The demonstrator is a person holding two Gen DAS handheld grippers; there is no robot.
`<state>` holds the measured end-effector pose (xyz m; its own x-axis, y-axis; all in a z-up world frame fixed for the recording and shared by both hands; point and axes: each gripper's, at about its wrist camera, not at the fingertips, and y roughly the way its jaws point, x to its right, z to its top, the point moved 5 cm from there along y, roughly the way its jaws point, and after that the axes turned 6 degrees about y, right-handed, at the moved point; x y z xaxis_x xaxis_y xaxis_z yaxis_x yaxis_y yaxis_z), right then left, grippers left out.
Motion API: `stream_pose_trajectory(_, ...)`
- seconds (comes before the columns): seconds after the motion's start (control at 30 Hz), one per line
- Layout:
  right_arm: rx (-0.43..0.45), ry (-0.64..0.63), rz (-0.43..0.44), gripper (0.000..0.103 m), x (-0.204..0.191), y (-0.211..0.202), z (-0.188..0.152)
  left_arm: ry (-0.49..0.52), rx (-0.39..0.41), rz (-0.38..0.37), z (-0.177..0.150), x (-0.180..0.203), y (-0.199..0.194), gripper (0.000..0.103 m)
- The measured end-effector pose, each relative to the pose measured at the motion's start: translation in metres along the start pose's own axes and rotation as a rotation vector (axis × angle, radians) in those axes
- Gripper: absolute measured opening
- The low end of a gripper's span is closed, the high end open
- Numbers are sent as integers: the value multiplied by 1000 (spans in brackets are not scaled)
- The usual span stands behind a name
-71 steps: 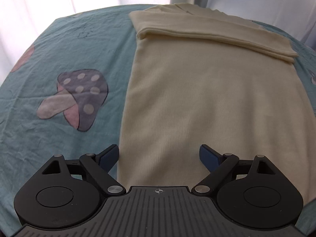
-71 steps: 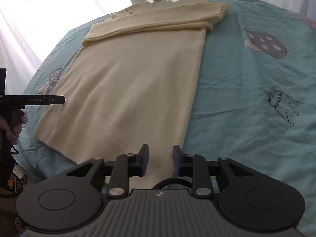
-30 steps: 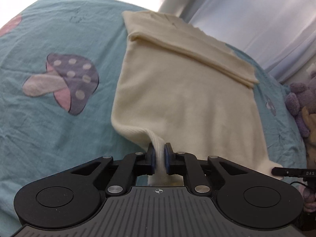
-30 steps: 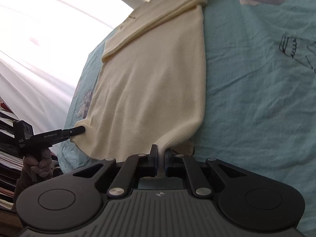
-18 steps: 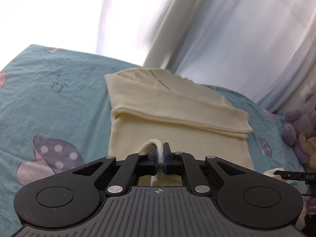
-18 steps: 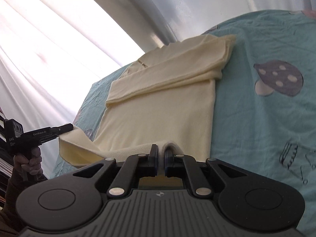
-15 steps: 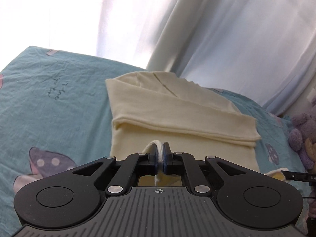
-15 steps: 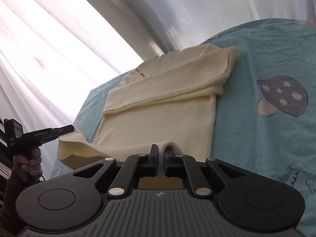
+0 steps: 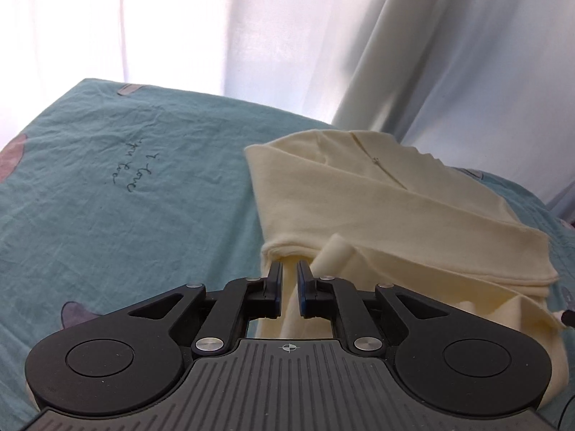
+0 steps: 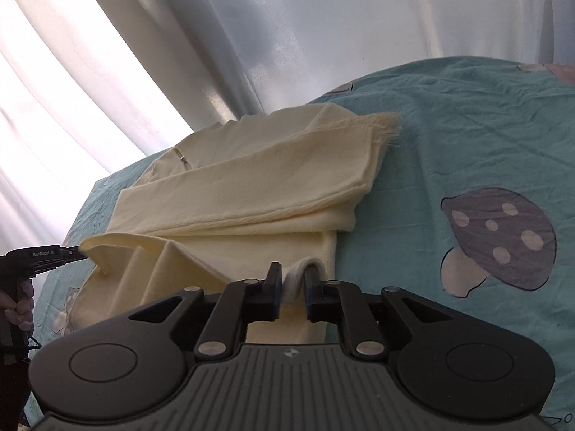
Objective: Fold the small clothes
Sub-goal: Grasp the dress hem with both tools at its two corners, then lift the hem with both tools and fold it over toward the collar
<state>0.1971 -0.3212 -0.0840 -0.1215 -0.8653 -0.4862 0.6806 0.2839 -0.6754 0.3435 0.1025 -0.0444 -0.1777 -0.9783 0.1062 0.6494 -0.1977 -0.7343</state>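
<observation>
Black jaws of the right gripper (image 10: 290, 282) have just been opening; the cream garment (image 10: 251, 186) hem still sits loosely between them. The left gripper (image 9: 289, 280) looks nearly closed, a narrow gap showing, the garment's other hem corner curling free just beside it. Beyond both, the garment lies half-folded on the teal bedsheet (image 9: 107, 197), near the white curtain (image 9: 251, 36).
</observation>
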Motion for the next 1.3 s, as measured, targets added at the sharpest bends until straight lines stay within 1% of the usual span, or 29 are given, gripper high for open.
stream_pose_trajectory(0.03,26,-12,-8,27,1,-5,1,21,5,-16,0,0,-1,15)
stream_pose_trajectory(0.07,47,-21,-23,38,3,-10,2,43,7,-23,-1,2,-1,19)
stream_pose_trajectory(0.1,62,-29,-37,40,5,-14,3,67,5,-34,-2,4,0,32)
stream_pose_trajectory(0.13,67,-46,-41,41,6,-16,4,90,0,-43,-3,7,3,45)
stream_pose_trajectory(0.23,27,-68,-48,41,9,-11,-1,162,-28,-73,-7,24,14,49)
stream_pose_trajectory(0.3,-2,-77,-53,41,8,-4,-4,202,-39,-56,-7,33,23,50)
stream_pose_trajectory(0.37,-15,-91,-52,41,6,4,-6,220,-66,-32,-9,39,34,50)
stream_pose_trajectory(0.4,-19,-97,-51,41,6,7,-6,220,-75,-33,-9,40,37,50)
stream_pose_trajectory(0.47,-28,-105,-51,41,5,14,-5,222,-82,-61,-10,43,42,48)
stream_pose_trajectory(0.5,-29,-111,-50,41,4,17,-4,228,-80,-65,-10,44,42,45)
stream_pose_trajectory(0.53,-30,-119,-55,40,3,19,-3,236,-76,-73,-9,46,42,31)
stream_pose_trajectory(0.6,-28,-147,-58,36,-1,22,-1,243,-78,-80,-7,48,42,15)
stream_pose_trajectory(0.63,-24,-167,-57,33,-4,22,0,250,-77,-78,-7,49,42,11)
stream_pose_trajectory(0.67,-19,-189,-64,17,-7,23,0,260,-74,-78,-6,51,41,11)
stream_pose_trajectory(0.7,-17,-215,-72,6,-10,24,0,268,-70,-68,-6,52,40,11)
stream_pose_trajectory(0.77,-8,-247,-86,6,-14,25,-1,274,-53,-67,-5,55,36,10)
stream_pose_trajectory(0.87,14,-300,-104,5,-23,20,-2,252,-22,-68,1,56,22,10)
stream_pose_trajectory(0.93,39,-324,-98,5,-30,11,0,239,20,-82,9,57,5,9)
stream_pose_trajectory(1.03,93,-330,-60,5,-41,-8,10,215,97,-103,30,56,-20,9)
stream_pose_trajectory(1.1,150,-333,-60,5,-47,-17,24,200,148,-108,50,53,-30,9)
stream_pose_trajectory(1.13,173,-329,-64,5,-49,-18,32,191,170,-104,61,51,-31,10)
stream_pose_trajectory(1.2,210,-306,-80,5,-49,-14,51,190,187,-81,79,48,-21,10)
stream_pose_trajectory(1.23,217,-295,-89,5,-48,-8,59,196,182,-55,85,48,-11,10)
stream_pose_trajectory(1.3,211,-260,-100,5,-43,10,73,212,144,-11,90,49,16,10)
